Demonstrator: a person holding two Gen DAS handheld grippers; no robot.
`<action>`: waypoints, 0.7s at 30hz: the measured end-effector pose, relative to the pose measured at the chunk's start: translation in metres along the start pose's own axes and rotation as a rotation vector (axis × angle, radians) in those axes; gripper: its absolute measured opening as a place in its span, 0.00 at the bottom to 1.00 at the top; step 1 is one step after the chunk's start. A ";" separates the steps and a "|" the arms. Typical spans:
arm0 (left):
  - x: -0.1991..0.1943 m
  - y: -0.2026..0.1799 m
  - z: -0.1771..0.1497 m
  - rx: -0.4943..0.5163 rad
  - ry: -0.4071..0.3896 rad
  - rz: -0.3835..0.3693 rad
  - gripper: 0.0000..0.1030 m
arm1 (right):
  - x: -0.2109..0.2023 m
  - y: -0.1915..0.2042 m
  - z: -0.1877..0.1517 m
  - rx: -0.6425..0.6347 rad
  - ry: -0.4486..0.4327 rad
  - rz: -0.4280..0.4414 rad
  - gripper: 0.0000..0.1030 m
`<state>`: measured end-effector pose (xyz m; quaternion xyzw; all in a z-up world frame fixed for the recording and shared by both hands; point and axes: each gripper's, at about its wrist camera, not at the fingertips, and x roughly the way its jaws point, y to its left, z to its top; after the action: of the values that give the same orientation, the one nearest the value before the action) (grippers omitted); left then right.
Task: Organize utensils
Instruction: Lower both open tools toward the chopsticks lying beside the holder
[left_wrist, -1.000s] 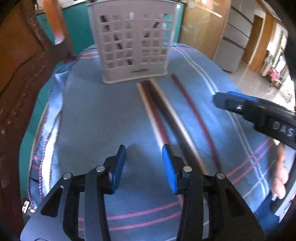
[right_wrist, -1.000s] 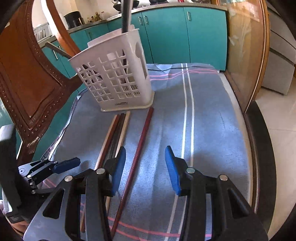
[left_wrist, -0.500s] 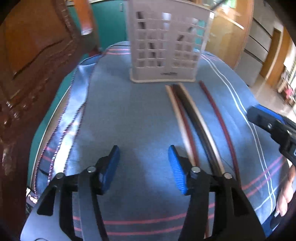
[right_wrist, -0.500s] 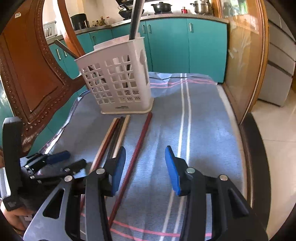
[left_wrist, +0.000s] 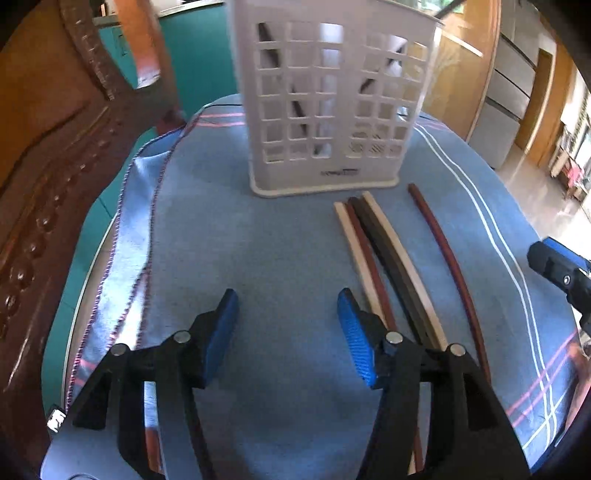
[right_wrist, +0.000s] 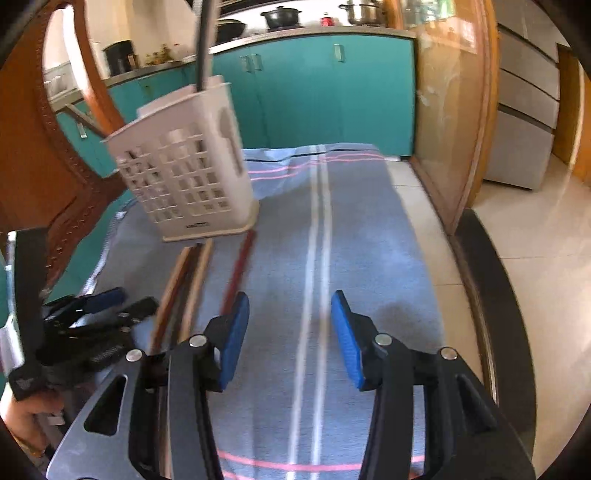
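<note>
The bench (left_wrist: 79, 295) shows only as a teal edge at the left of the left wrist view; a blue cloth (left_wrist: 280, 236) with pink and white stripes covers the rest. On the cloth, at the upper middle, a white lattice utensil basket (left_wrist: 328, 107) stands upright. Just below its base four chopsticks (left_wrist: 384, 251) lie packed side by side: pale, reddish, dark, pale. A single red-brown chopstick (left_wrist: 443, 251) lies apart to their right.
</note>
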<state>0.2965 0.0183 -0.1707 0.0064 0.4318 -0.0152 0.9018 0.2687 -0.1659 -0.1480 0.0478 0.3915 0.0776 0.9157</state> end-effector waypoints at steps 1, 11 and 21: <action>0.000 0.001 -0.001 -0.002 -0.004 0.002 0.56 | 0.001 -0.003 0.000 0.011 -0.001 -0.030 0.45; 0.000 0.018 -0.005 -0.026 -0.025 0.089 0.59 | 0.012 -0.035 -0.001 0.160 0.078 -0.055 0.48; -0.028 -0.004 0.000 0.077 -0.111 0.067 0.59 | -0.020 -0.010 0.010 0.050 -0.094 -0.139 0.48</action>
<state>0.2792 0.0144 -0.1488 0.0547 0.3797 -0.0020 0.9235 0.2638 -0.1794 -0.1286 0.0468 0.3523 0.0016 0.9347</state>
